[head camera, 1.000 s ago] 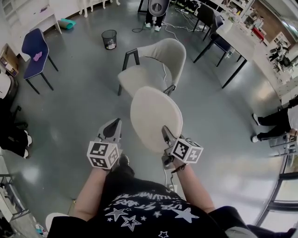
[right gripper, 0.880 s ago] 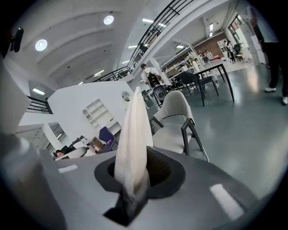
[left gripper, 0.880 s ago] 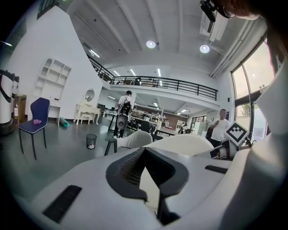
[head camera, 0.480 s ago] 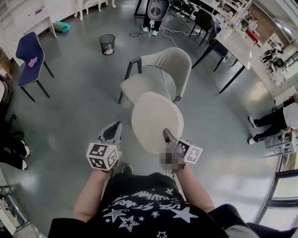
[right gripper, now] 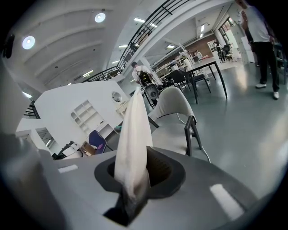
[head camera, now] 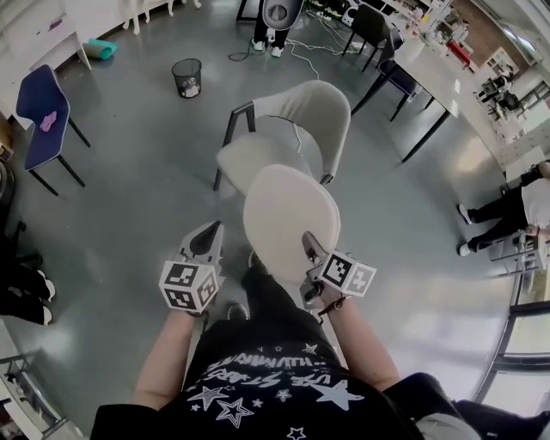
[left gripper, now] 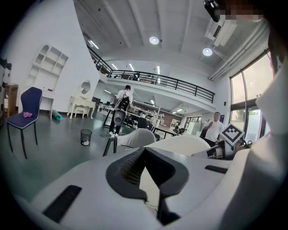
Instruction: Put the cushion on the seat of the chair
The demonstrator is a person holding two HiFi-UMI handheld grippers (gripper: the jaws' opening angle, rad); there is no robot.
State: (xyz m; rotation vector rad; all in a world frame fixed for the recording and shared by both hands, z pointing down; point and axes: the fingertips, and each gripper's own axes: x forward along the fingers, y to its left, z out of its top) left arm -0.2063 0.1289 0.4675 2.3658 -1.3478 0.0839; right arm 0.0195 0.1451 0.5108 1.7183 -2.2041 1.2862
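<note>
Right claw point(head camera: 307, 241) is seen clamped on the near edge of the cushion point(head camera: 288, 215). Left claw point(head camera: 214, 229) is closed and empty, just beside it. Cushion is held tilted in the air, short of the chair point(head camera: 296, 116).

One cushion point(head camera: 288, 219), two grippers point(head camera: 211, 230) point(head camera: 307, 242), one bin point(head camera: 186, 76), perhaps four chairs point(head camera: 288, 112) point(head camera: 39, 101) point(head camera: 371, 24) point(head camera: 394, 53)

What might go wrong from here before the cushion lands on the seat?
1. Only the right gripper holds the cushion, its jaws pinching one edge, so the big pad may swing or slip out. The left gripper is shut and empty.
2. The chair has a curved back round its seat. The cushion may catch on it and land tilted.
</note>
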